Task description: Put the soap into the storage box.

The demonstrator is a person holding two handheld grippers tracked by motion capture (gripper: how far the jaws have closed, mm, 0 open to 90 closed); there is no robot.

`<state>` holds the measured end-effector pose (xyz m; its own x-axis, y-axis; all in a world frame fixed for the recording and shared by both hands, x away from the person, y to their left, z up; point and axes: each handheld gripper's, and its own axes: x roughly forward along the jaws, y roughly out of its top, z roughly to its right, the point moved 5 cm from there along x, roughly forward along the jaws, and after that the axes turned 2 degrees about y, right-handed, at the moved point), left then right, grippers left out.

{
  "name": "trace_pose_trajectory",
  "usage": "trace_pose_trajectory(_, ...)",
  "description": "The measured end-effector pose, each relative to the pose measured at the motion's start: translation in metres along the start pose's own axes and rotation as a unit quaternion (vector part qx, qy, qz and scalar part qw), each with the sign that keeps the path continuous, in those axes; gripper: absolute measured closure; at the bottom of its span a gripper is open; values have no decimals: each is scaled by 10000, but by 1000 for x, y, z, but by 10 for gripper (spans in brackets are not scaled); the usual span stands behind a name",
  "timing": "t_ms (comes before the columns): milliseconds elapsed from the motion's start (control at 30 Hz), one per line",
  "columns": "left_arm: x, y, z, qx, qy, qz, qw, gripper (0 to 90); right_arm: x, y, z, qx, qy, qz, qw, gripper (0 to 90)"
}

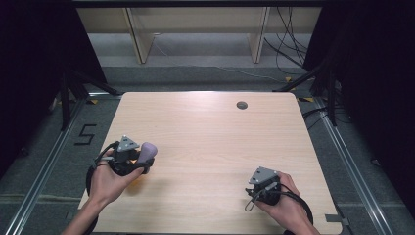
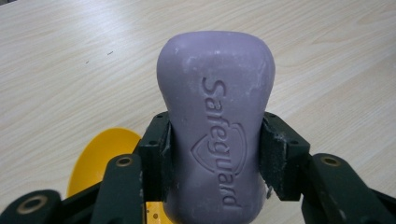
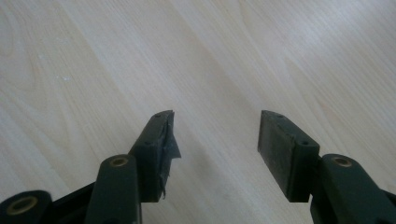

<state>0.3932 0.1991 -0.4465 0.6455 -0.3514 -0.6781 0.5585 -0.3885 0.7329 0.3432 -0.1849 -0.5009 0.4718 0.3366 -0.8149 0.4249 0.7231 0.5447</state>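
Purple soap [image 2: 215, 126], yellow dish [image 2: 100, 158]

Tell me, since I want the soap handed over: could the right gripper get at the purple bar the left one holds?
Probably yes. The right gripper is open and holds nothing, only bare table lies between, and the soap bar sticks out past the left gripper.

A purple soap bar [image 2: 215, 126] stamped "Safeguard" is clamped mid-length, raised above the table near its left edge.
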Motion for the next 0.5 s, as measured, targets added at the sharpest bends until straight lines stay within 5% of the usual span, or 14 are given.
trace_pose_trajectory(67, -1, -1, -3, 159, 36, -47, 9999, 497, 0, 0, 0, -7, -51, 1, 10000, 463)
trace_pose_trajectory(367, -4, -6, -8, -29, 27, -87, 10000, 497, -1, 0, 1, -48, -91, 22, 9999, 462)
trace_pose_trajectory(467, -4, -6, -11, 72, 45, -67, 9999, 497, -1, 0, 1, -40, -96, 19, 9999, 462)
trace_pose_trajectory(500, -5, -8, -10, -125, 64, -109, 9998, 497, 0, 0, 1, -35, -105, 20, 9999, 462)
